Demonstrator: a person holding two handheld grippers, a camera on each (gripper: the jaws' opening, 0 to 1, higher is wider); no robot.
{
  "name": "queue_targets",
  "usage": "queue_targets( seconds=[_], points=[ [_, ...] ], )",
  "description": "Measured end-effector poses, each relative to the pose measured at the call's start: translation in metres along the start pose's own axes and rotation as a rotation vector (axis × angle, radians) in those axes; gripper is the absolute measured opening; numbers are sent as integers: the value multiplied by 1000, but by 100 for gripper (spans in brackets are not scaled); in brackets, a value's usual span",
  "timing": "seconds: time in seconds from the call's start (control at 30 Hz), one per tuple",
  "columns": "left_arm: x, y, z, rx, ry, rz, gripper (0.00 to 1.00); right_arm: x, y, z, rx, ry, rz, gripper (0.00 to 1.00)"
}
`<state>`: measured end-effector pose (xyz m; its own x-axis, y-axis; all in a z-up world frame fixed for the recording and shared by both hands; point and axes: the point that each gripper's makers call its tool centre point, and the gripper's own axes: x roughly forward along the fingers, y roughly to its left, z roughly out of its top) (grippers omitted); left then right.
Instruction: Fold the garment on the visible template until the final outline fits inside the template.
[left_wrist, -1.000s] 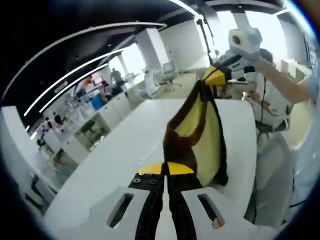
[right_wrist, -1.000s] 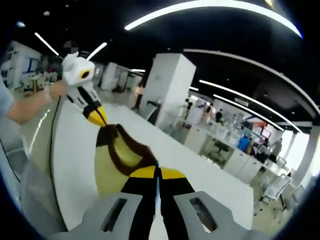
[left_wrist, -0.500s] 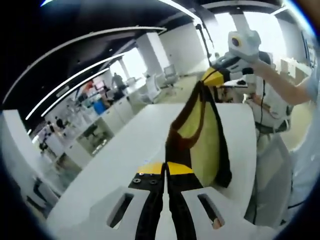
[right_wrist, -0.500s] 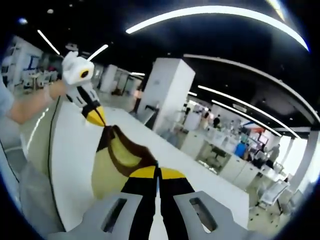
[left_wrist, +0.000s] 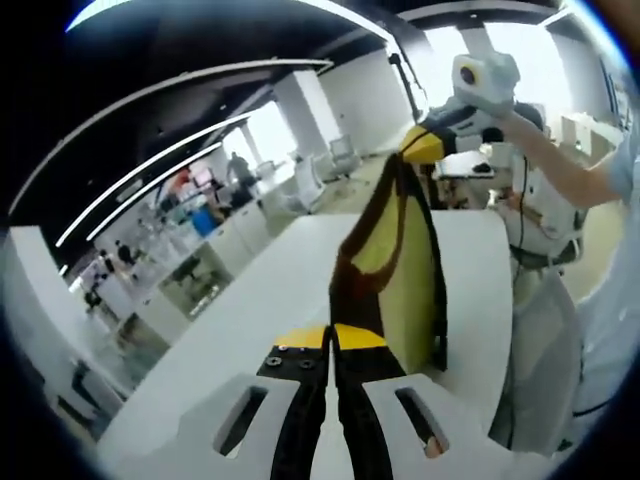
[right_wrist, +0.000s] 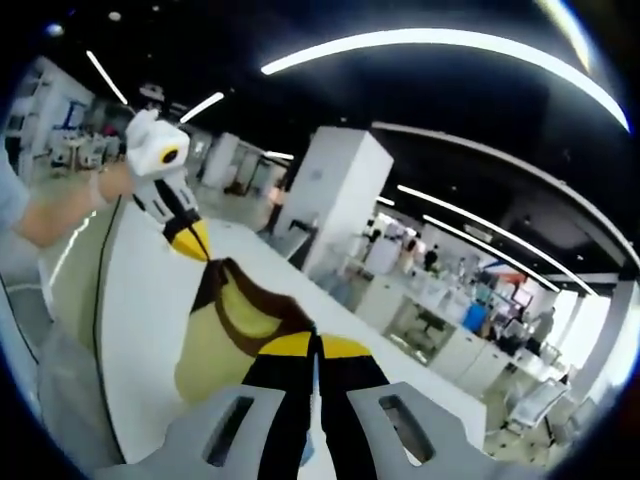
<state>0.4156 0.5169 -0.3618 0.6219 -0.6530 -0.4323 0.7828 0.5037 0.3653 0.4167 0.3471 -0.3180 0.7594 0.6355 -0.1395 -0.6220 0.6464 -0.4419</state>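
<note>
A yellow garment (left_wrist: 405, 275) with dark brown trim hangs stretched in the air between my two grippers, above the white table (left_wrist: 260, 310). My left gripper (left_wrist: 331, 338) is shut on one edge of it. In the left gripper view the right gripper (left_wrist: 425, 148) pinches the far upper edge, held by a person's hand. In the right gripper view my right gripper (right_wrist: 313, 346) is shut on the brown-trimmed edge of the garment (right_wrist: 215, 345), and the left gripper (right_wrist: 192, 242) grips its far end.
The white table (right_wrist: 150, 300) runs long below the cloth, with an office of desks, chairs and a white pillar (right_wrist: 335, 195) beyond it. A person's arm (left_wrist: 565, 165) reaches in at the right of the left gripper view.
Both grippers have lifted slightly, and the garment hangs a little higher and more taut over the table. Both grips stay the same.
</note>
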Motion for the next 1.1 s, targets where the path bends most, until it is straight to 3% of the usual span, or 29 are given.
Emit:
queue_targets(
  seconds=[0.53,0.97,1.03,1.1],
  points=[
    [-31,-13,19,6,-71,20,0,-23,10,24,-31,-40,-20,1],
    [-57,-30,28,30,-106,48,0,-44,31,42,-60,-62,-14,1],
    [-62,-31,31,42,-118,70,0,-48,33,43,-56,-67,-15,1],
    [-68,-37,36,28,-145,51,0,-51,36,43,-54,-69,-14,1]
  ],
)
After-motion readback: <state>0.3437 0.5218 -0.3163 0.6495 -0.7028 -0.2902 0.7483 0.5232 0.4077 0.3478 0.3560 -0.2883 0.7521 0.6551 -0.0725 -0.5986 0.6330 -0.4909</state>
